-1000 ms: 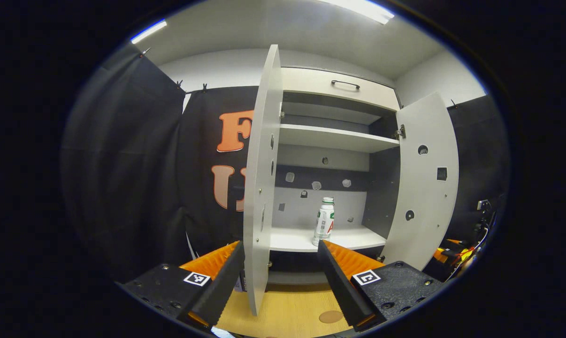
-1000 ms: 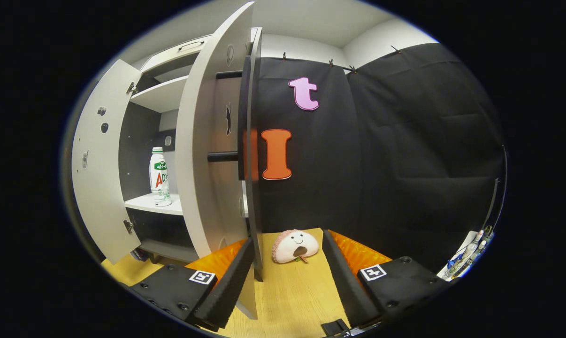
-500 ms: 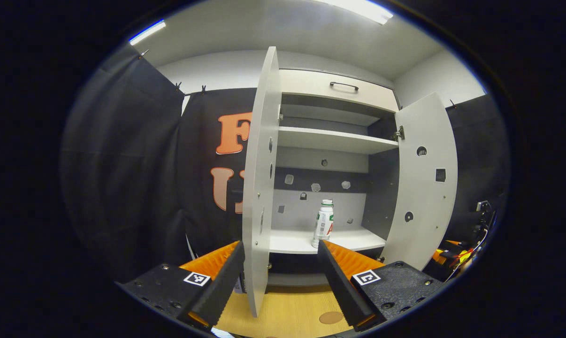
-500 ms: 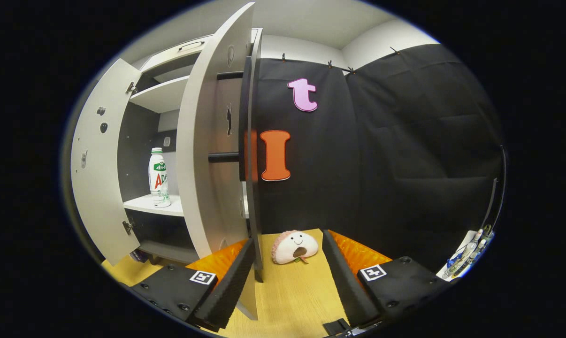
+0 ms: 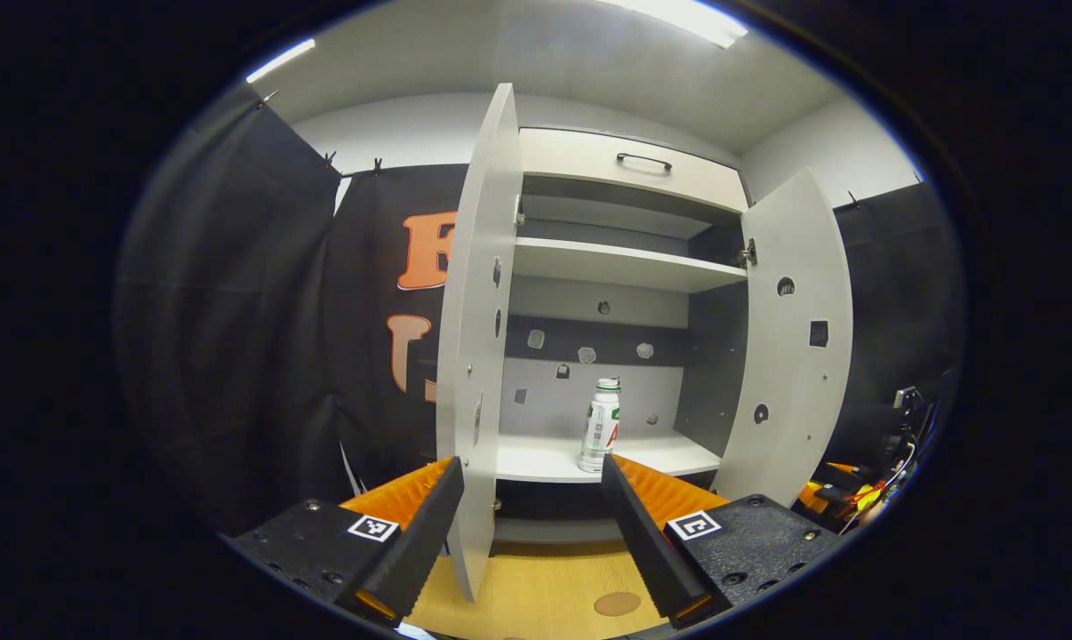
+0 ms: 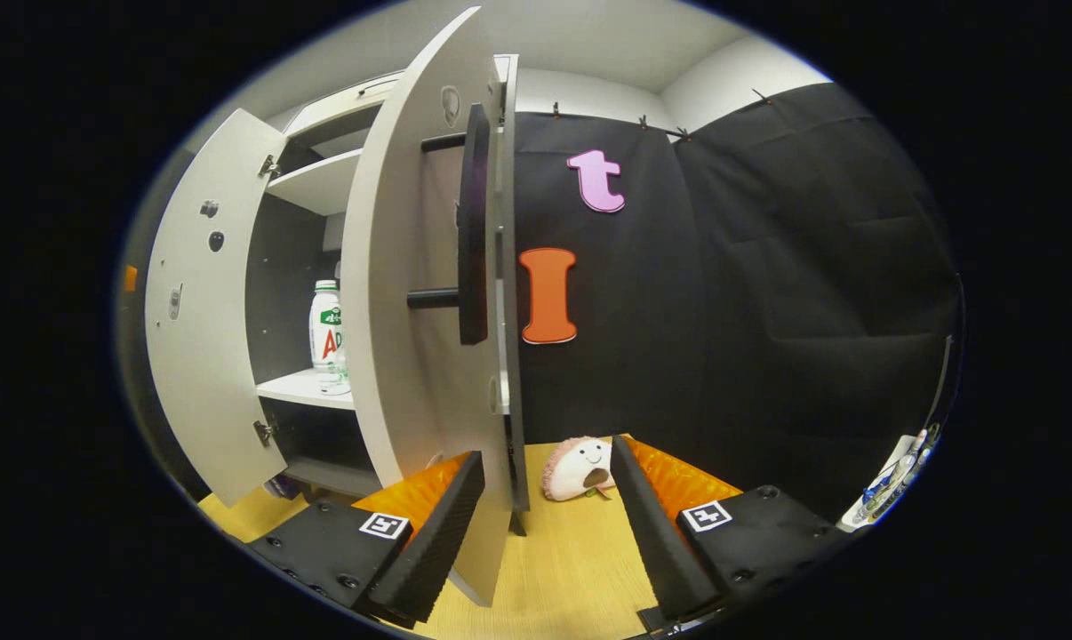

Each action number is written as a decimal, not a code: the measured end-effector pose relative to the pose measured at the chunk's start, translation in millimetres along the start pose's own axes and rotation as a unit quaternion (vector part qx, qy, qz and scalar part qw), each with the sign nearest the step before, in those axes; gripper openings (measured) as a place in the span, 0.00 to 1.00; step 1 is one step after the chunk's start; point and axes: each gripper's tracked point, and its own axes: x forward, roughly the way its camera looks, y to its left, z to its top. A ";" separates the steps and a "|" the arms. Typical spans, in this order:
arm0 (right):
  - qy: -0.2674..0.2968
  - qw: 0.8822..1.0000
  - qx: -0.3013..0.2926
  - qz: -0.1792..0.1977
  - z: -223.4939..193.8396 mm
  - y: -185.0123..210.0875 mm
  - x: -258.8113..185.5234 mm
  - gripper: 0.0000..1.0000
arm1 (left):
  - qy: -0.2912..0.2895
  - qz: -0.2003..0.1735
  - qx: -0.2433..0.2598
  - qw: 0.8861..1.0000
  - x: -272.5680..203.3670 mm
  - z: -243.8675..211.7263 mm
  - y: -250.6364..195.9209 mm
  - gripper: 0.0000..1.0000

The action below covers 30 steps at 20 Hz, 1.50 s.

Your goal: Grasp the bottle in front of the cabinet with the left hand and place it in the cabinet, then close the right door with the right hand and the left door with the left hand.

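Bottle (image 5: pixel 599 425): upright on the cabinet's (image 5: pixel 629 169) lower shelf (image 5: pixel 536 459), near its front edge.
Doors: left (image 5: pixel 474 356) and right (image 5: pixel 789 356) both open.
Left gripper (image 5: pixel 532 507): fingers apart, empty.
Right gripper (image 6: pixel 545 507): fingers apart, empty.

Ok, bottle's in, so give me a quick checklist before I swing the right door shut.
1. Bottle upright on the lower shelf, behind its front edge: ok.
2. Right gripper open, the right door edge between its fingers: ok.
3. Left gripper open, holding nothing: ok.
4. Left gripper out of the right door's swing: cannot tell.
5. Plush toy lies on the table beside the right door's outer face: ok.
6. Left door wide open, to be shut after: ok.
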 end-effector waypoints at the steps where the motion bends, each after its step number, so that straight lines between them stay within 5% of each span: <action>1: 0.000 1.000 -0.001 0.007 -0.1 7.0 1.9 0.95 | 0.000 0.000 0.000 1.000 0.2 0.1 -0.1 0.95; 8: -0.001 0.999 -0.007 0.043 0.5 44.0 11.2 0.95 | -0.003 0.012 0.000 1.000 0.2 1.3 4.6 0.95; 9: -0.002 0.999 -0.006 0.045 -1.3 48.4 11.1 0.88 | -0.004 0.015 -0.002 1.000 0.5 1.8 5.5 0.95; 13: -0.003 0.998 -0.001 0.057 0.2 66.1 17.2 0.95 | -0.006 0.021 -0.006 1.000 0.1 2.0 9.0 0.95; 14: -0.004 0.998 -0.004 0.059 -0.3 69.4 19.4 0.88 | -0.006 0.023 -0.006 1.000 -0.1 0.7 11.2 0.95; 17: -0.008 0.998 -0.010 0.057 3.8 74.3 31.0 0.95 | -0.004 0.032 -0.005 0.999 -2.6 -2.8 19.1 0.95; 22: -0.010 0.999 -0.006 0.048 8.2 74.6 52.8 0.95 | 0.005 0.042 -0.007 0.999 -5.9 -11.5 28.1 0.92; 24: -0.011 0.999 -0.006 0.053 8.1 79.5 56.2 0.88 | 0.005 0.047 -0.005 0.999 -6.8 -12.3 32.4 0.95; 25: -0.012 0.998 -0.008 0.057 7.8 82.8 59.6 0.96 | 0.005 0.050 -0.005 0.999 -6.5 -12.0 34.5 0.95; 27: -0.013 0.998 -0.012 0.065 7.3 92.7 65.3 0.96 | 0.004 0.054 -0.004 0.999 -6.6 -12.6 37.9 0.95; 29: -0.009 0.997 -0.014 0.072 3.6 102.7 75.0 0.88 | 0.004 0.057 -0.004 0.998 -9.1 -14.4 40.8 0.95; 30: -0.004 0.997 -0.012 0.076 1.2 108.6 80.4 0.96 | 0.004 0.060 -0.004 0.998 -8.9 -15.9 43.7 0.95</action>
